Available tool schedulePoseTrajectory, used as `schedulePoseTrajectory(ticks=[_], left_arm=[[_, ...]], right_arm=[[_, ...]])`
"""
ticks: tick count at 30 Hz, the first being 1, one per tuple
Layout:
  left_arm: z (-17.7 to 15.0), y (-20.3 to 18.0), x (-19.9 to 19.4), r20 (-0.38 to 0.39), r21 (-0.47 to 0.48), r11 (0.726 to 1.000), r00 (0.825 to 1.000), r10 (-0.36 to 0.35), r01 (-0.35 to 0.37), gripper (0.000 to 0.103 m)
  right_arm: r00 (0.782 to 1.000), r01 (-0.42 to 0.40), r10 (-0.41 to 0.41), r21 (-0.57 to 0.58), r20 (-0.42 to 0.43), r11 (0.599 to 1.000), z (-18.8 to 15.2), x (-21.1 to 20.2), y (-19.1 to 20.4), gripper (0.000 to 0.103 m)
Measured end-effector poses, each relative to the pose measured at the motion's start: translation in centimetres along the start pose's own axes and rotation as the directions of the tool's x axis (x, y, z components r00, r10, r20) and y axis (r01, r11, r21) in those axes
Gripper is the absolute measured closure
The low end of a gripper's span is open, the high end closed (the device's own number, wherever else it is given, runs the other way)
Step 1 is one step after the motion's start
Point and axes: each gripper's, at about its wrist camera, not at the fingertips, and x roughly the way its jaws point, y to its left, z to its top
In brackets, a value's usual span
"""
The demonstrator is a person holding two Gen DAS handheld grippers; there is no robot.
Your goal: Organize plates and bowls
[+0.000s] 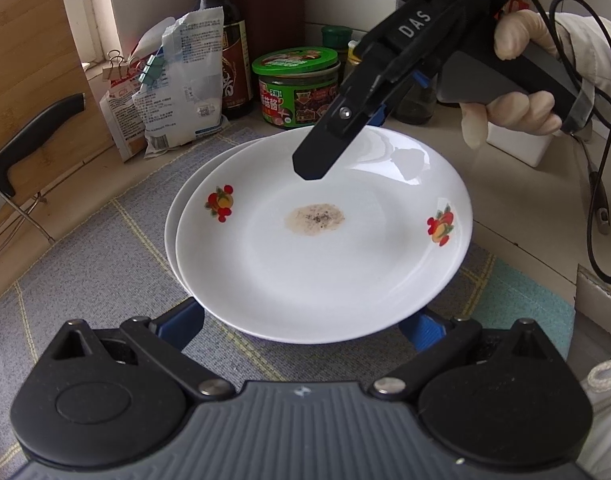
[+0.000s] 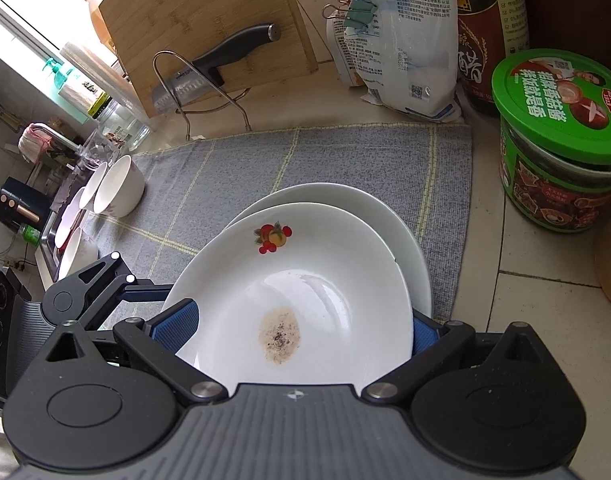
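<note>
Top plate (image 1: 325,240): white, shallow, round, with two red-and-orange fruit motifs on the rim and a brownish speckled stain at its centre; it lay tilted on a second plate, offset toward the right in the left wrist view.
Lower plate (image 1: 173,224): plain white where visible, resting on the grey mat (image 1: 105,264) on the counter (image 1: 517,216).
Long axis: none, both plates being round; their faces pointed upward.
Left hand-held gripper (image 1: 305,330): blue pads stood spread on either side of the top plate's near rim; whether they touched it could not be told.
Right hand-held gripper (image 2: 301,330): jaws wide apart, blue pads flanking the same plate's rim; contact could not be told.
Left wrist view only: the right hand-held gripper seen from outside above the plate's far edge, held by a gloved hand (image 1: 517,112).
Right wrist view only: stacked white bowls (image 2: 117,192) at the mat's far left edge, and the left hand-held gripper's linkage at left.
Both views: green-lidded jar (image 1: 295,88), knife (image 1: 33,140) against a bamboo board (image 1: 29,80).
</note>
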Motion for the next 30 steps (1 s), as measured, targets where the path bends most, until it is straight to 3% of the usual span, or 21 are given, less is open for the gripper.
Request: schedulePoseTrajectory(ticks=[30], left_arm=[[0.0, -0.1, 0.0, 0.034, 0.045, 0.999, 0.999, 0.021, -0.023, 0.001]], right_arm=[[0.997, 0.075, -0.075, -0.033, 0.013, 0.997, -0.6, -0.8, 1.1, 0.000]])
